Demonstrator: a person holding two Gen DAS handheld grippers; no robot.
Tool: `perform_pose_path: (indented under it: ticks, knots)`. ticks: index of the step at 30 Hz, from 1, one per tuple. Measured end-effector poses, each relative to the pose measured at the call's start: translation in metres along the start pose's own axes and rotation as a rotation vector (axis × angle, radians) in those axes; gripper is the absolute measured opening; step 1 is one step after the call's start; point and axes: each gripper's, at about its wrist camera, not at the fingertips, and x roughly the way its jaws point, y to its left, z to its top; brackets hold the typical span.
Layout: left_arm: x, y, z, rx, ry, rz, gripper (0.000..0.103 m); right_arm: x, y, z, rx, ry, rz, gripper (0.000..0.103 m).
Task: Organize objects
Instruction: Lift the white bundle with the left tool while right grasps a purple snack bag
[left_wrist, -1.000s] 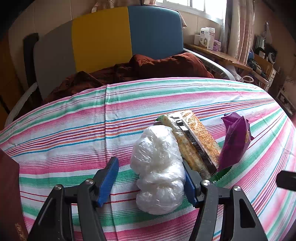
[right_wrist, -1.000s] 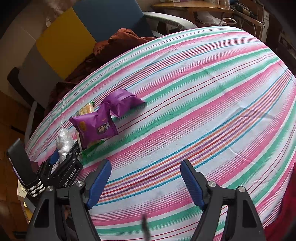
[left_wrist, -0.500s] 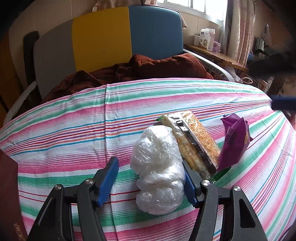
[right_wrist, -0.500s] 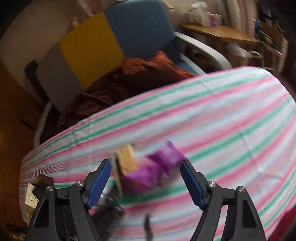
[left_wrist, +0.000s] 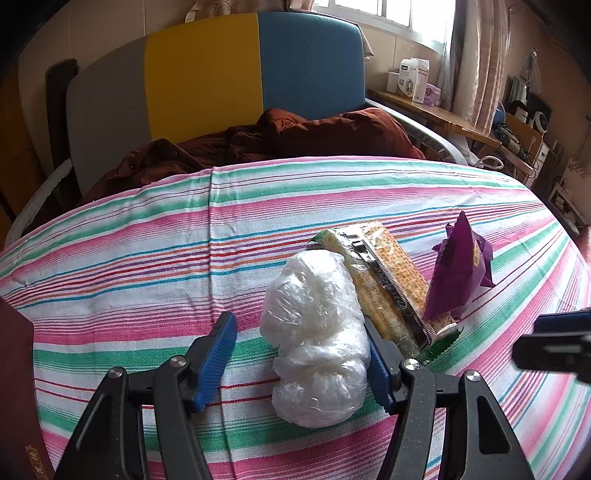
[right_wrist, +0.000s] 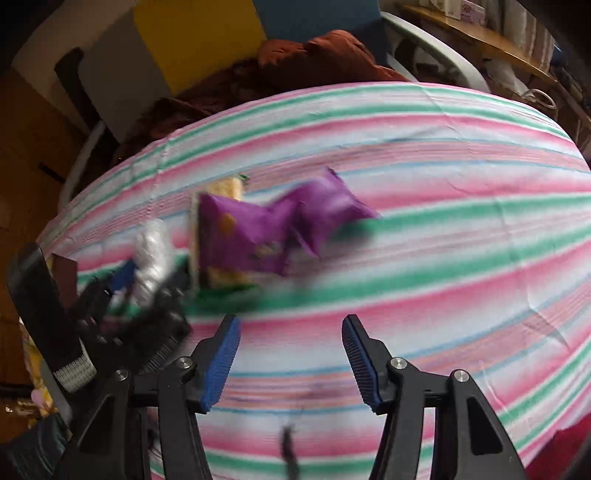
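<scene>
With our left tool gaping around the white plastic bag but not gripping it, and our right tool empty after narrowing, we risk knocking the purple packets off the cracker pack.

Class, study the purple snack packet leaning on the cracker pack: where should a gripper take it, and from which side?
Grip the purple snack packet by its raised upper end, from above; it leans tilted on the cracker pack, so that end is free.

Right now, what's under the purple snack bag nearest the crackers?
The purple snack bag leans on the cracker pack, covering its near right end. A green wrapper edge pokes out below; whatever else is beneath is hidden.
</scene>
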Motion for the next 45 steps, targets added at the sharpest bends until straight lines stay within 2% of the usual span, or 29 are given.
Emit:
perform_pose_path:
  ticks: [2,7,10,12,17,19,21,25,28,32,35,37,41,42,43,44,45]
  knots:
    - [0.0,0.0,0.0,-0.001,0.0,-0.001,0.065,-0.009,0.0,0.009,0.019,-0.045,0.021,0.058]
    - [0.0,0.001,0.0,-0.001,-0.001,-0.001,0.065,-0.016,0.022,0.049,0.04,-0.131,0.159,0.058]
    - [0.0,0.001,0.0,-0.001,-0.001,-0.002,0.065,0.004,0.029,0.071,0.057,-0.092,0.209,0.058]
    - [0.0,0.001,0.0,-0.002,-0.001,-0.002,0.065,0.028,0.026,0.078,0.075,0.003,0.277,0.058]
    - [-0.001,0.001,0.0,-0.003,-0.002,-0.004,0.065,0.044,0.011,0.051,0.09,0.105,0.271,0.058]
    - [-0.001,0.001,0.0,-0.004,-0.002,-0.005,0.066,0.045,0.0,0.031,0.08,0.13,0.245,0.058]
    - [-0.001,0.0,0.0,-0.003,-0.002,-0.004,0.066,0.04,-0.01,0.018,0.092,0.118,0.27,0.058]
    - [-0.001,0.0,0.0,-0.004,-0.002,-0.003,0.066,0.027,-0.021,0.007,0.127,0.09,0.238,0.059]
    - [-0.001,-0.001,0.0,-0.005,-0.002,-0.004,0.066,0.015,-0.017,0.0,0.108,0.054,0.224,0.061]
    - [-0.001,-0.001,0.001,-0.009,-0.002,-0.009,0.066,0.004,0.012,-0.009,-0.068,-0.032,0.114,0.07]
    - [0.0,-0.002,0.001,-0.013,-0.002,-0.014,0.066,-0.001,0.03,-0.016,-0.2,-0.066,0.073,0.076]
    - [0.0,-0.003,0.001,-0.012,-0.001,-0.011,0.066,-0.006,0.042,-0.025,-0.316,-0.092,0.009,0.077]
    - [0.0,-0.004,0.001,-0.011,-0.002,-0.009,0.066,0.01,0.058,-0.034,-0.448,-0.085,-0.115,0.077]
    - [0.001,-0.006,0.001,-0.008,-0.001,-0.006,0.066,0.017,0.062,-0.035,-0.478,-0.08,-0.138,0.076]
    - [0.0,-0.006,0.0,-0.007,-0.001,-0.005,0.066,0.022,0.062,-0.036,-0.489,-0.074,-0.156,0.071]
    - [0.0,-0.006,0.001,-0.007,-0.001,-0.004,0.066,0.024,0.061,-0.035,-0.487,-0.071,-0.168,0.056]
    - [0.0,-0.007,0.001,-0.008,-0.001,-0.005,0.066,0.026,0.06,-0.035,-0.485,-0.067,-0.156,0.047]
